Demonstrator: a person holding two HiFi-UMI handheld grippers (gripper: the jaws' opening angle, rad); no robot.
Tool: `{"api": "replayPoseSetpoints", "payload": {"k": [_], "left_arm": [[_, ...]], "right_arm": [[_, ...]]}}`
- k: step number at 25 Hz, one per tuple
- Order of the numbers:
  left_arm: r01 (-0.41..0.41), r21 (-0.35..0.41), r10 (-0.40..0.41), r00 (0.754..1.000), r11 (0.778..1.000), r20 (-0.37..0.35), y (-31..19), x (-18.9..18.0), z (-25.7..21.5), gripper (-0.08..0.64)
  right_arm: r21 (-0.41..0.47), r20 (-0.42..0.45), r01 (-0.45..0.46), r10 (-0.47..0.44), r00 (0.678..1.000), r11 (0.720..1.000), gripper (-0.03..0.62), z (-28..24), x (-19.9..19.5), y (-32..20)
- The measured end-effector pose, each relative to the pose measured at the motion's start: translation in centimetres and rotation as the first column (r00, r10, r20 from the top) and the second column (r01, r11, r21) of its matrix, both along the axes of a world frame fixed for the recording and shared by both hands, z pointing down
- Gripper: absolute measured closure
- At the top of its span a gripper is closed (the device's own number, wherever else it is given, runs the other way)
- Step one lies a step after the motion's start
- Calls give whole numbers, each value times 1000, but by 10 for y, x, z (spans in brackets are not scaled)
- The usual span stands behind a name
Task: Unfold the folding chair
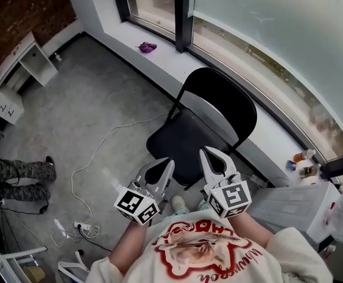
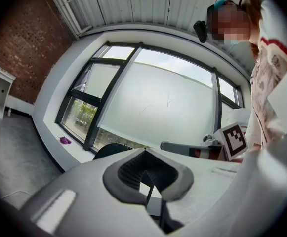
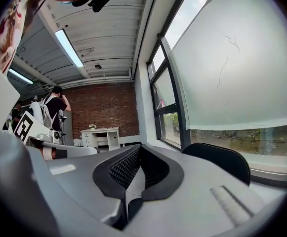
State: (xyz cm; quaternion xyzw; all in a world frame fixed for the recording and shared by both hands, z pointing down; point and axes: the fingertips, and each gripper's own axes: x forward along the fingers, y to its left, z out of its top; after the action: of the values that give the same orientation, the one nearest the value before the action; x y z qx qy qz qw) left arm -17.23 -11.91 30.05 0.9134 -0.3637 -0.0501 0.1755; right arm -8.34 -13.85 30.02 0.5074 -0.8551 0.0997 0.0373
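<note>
A small purple thing [image 1: 147, 47] lies on the white windowsill [image 1: 162, 63] under the large window [image 1: 277, 22]. A white desk [image 1: 18, 69] stands near the brick wall [image 1: 23, 5]. On the grey floor [image 1: 94, 93] a white cable [image 1: 109, 130] runs toward a power strip [image 1: 84, 226]. Legs in camouflage trousers [image 1: 18, 180] show at the left edge.

The black chair [image 1: 186, 139] stands open just beyond the jaws of the left gripper [image 1: 169, 164] and right gripper [image 1: 204, 152], with a white cable [image 1: 100, 149] on the floor to their left.
</note>
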Motion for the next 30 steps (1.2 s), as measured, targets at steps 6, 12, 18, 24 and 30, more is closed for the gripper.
{"api": "replayPoseSetpoints", "payload": {"k": [6, 12, 18, 24, 30], "left_arm": [[-35, 2, 35, 997, 999, -64, 8, 14, -18, 554], [-36, 43, 39, 997, 998, -60, 32, 26, -42, 554], [-35, 38, 38, 997, 999, -71, 73, 53, -43, 554], [-31, 29, 33, 995, 999, -92, 135, 100, -37, 554], [-6, 34, 9, 996, 999, -87, 211, 141, -32, 554]], "right_arm": [[11, -4, 21, -21, 1000, 1000, 569, 0, 3, 21], [32, 38, 50, -52, 998, 998, 569, -17, 10, 47], [28, 39, 74, -75, 996, 997, 569, -23, 27, 91], [27, 33, 74, -75, 997, 997, 569, -22, 76, 159], [19, 34, 87, -88, 996, 996, 569, -12, 118, 242]]}}
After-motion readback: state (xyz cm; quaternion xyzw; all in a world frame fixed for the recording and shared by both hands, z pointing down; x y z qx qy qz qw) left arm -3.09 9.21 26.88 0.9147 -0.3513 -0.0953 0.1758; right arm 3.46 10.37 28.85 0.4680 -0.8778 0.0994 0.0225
